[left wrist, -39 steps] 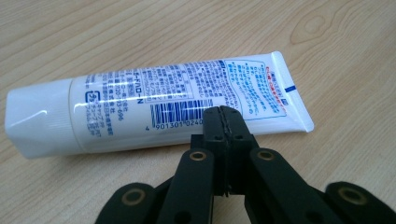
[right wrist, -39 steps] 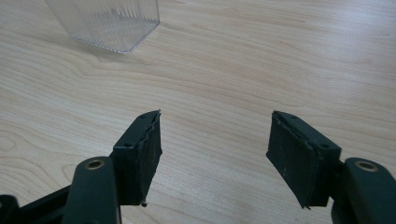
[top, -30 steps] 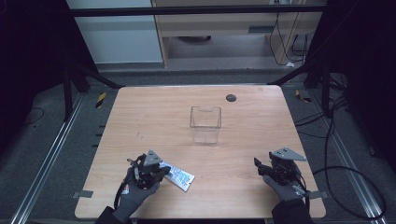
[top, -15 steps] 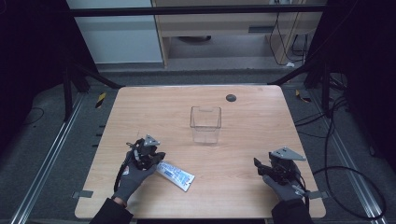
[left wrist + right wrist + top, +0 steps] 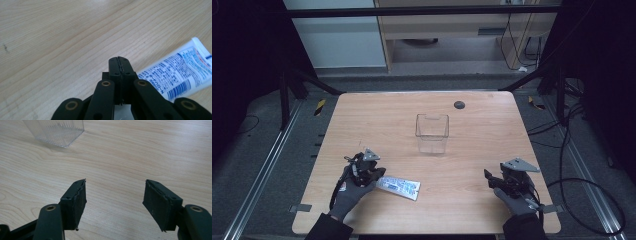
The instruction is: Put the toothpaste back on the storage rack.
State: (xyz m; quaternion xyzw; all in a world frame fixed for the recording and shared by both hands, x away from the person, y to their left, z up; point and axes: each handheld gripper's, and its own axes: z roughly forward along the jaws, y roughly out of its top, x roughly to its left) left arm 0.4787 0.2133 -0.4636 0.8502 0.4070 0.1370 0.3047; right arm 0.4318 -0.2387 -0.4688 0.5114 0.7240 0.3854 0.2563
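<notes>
On the wooden table (image 5: 472, 107), near the front-left edge, the left gripper (image 5: 363, 169) rests w/ jaws clenched on nothing; the toothpaste tube (image 5: 398, 186) lies flat just beside it, toward centre. Right gripper (image 5: 500, 179) is near the front-right edge, jaws released, wide apart, bare wood btw. them. Much free surface lies around the clear plastic box (image 5: 432, 132) at mid-table. A small dark disc (image 5: 459, 104) sits near the far edge. Left gripper view gives the tube's blue print (image 5: 178, 72); right gripper view gives the box's ribbed bottom corner (image 5: 57, 132).
</notes>
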